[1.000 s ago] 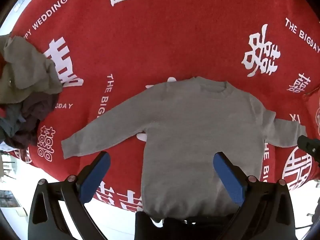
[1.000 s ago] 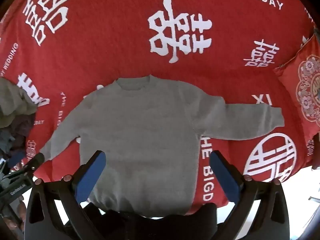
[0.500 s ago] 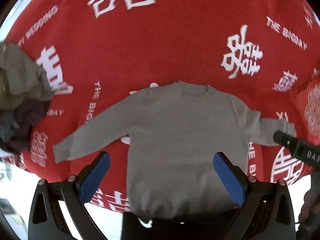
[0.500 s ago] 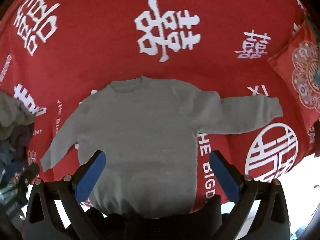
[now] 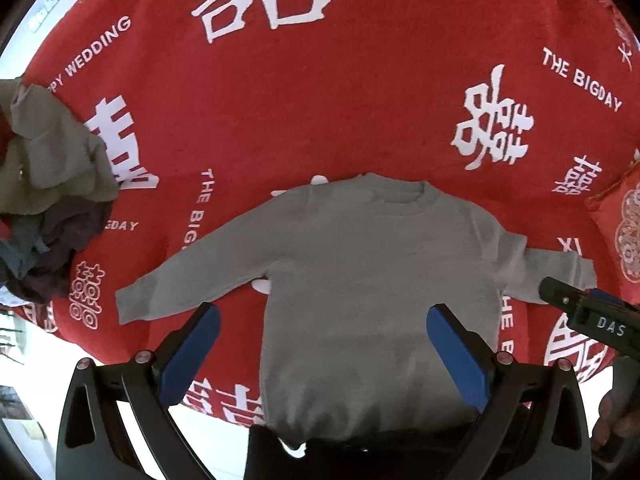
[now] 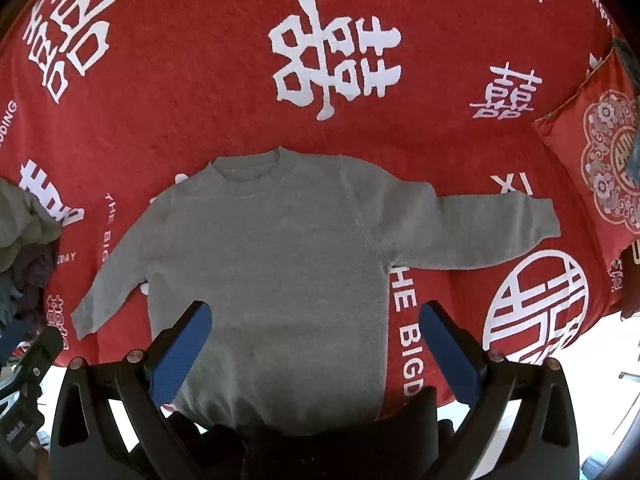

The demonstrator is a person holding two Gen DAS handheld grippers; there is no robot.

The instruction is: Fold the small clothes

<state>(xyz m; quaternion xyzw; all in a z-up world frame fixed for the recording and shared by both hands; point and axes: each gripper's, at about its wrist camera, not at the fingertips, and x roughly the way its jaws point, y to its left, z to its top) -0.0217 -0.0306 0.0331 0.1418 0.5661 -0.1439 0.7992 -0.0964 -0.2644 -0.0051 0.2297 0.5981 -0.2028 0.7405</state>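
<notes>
Your gray sweater (image 5: 376,280) lies flat, face up on the red blanket (image 5: 320,100) just ahead of both wide-open, empty grippers (image 5: 322,354) (image 6: 316,348), so I'd pinch each cuff and fold the sleeves inward first.

Grey sweater (image 5: 376,264); red blanket (image 5: 320,100), white characters; blue-padded tongs (image 5: 324,354).

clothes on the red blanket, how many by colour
grey sweater, spread flat: 1
olive garment, crumpled in the pile: 1
dark maroon garment, in the pile: 1
teal garment, in the pile: 1
total: 4 that can be told apart
</notes>
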